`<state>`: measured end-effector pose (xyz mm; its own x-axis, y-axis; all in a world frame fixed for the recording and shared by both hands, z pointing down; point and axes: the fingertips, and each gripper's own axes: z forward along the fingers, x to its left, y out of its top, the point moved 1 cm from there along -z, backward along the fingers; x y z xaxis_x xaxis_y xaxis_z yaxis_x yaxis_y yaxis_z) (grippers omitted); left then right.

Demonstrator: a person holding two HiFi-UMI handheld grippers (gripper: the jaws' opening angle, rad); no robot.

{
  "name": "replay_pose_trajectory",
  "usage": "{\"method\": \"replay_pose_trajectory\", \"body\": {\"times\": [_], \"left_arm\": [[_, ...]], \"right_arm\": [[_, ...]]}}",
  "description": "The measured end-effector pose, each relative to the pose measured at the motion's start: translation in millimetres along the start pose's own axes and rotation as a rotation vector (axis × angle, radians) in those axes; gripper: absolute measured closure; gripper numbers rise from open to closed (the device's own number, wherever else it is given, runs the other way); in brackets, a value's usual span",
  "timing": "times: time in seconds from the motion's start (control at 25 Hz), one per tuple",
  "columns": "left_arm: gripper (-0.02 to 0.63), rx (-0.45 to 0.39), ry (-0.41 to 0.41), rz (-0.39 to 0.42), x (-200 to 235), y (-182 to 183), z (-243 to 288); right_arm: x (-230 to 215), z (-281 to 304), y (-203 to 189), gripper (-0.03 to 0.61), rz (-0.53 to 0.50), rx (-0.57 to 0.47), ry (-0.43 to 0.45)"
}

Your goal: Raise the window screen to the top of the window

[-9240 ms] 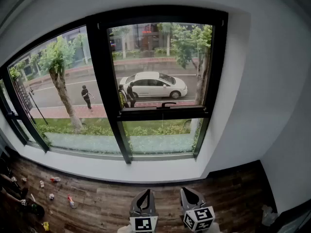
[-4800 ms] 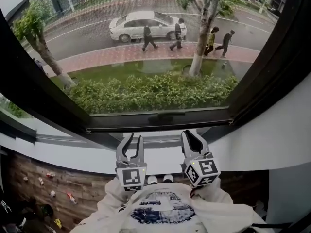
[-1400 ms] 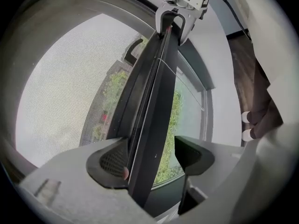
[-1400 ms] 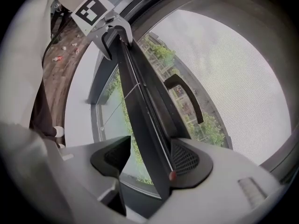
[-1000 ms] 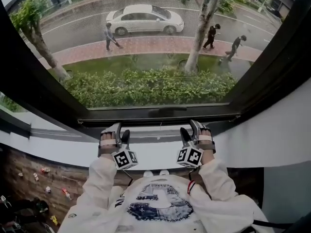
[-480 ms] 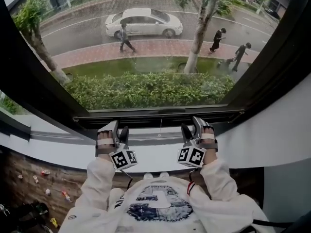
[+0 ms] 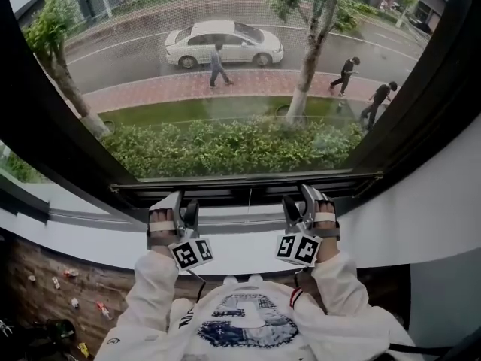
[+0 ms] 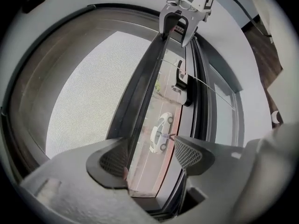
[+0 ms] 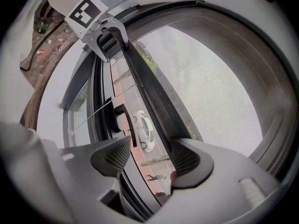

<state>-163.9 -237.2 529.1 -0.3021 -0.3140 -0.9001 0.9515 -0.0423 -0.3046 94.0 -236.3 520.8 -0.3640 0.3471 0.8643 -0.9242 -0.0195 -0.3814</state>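
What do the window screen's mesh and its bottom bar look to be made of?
Screen mesh: fine woven netting, pale grey and see-through, likely fibreglass or nylon; its tiny grid shows. Bottom bar: dark, smooth, matte, straight-edged profile, probably painted aluminium or plastic.

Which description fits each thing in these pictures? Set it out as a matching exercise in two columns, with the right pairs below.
1 car
2 hedge
3 left tool
4 screen bar

A dark, running across the window
B green, beside the grass strip
C white, on the road
D jaws apart, at the bar

Pairs: 1-C, 2-B, 3-D, 4-A
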Motion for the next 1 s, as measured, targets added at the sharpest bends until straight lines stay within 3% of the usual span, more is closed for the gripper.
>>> {"method": "replay_pose_trajectory", "body": {"times": [0.36,1.0], "left_arm": [[0.301,-0.010,0.045,0.008,25.0,6.4,-8.3],[0.301,-0.001,0.062,0.051,40.5,10.2,-13.7]], "right_arm": [[-23.2,-7.8,12.9,0.310,0.011,-0.032,-0.070],[-39.9,-12.7,20.0,0.314,0.004,-0.046,-0.105]]}}
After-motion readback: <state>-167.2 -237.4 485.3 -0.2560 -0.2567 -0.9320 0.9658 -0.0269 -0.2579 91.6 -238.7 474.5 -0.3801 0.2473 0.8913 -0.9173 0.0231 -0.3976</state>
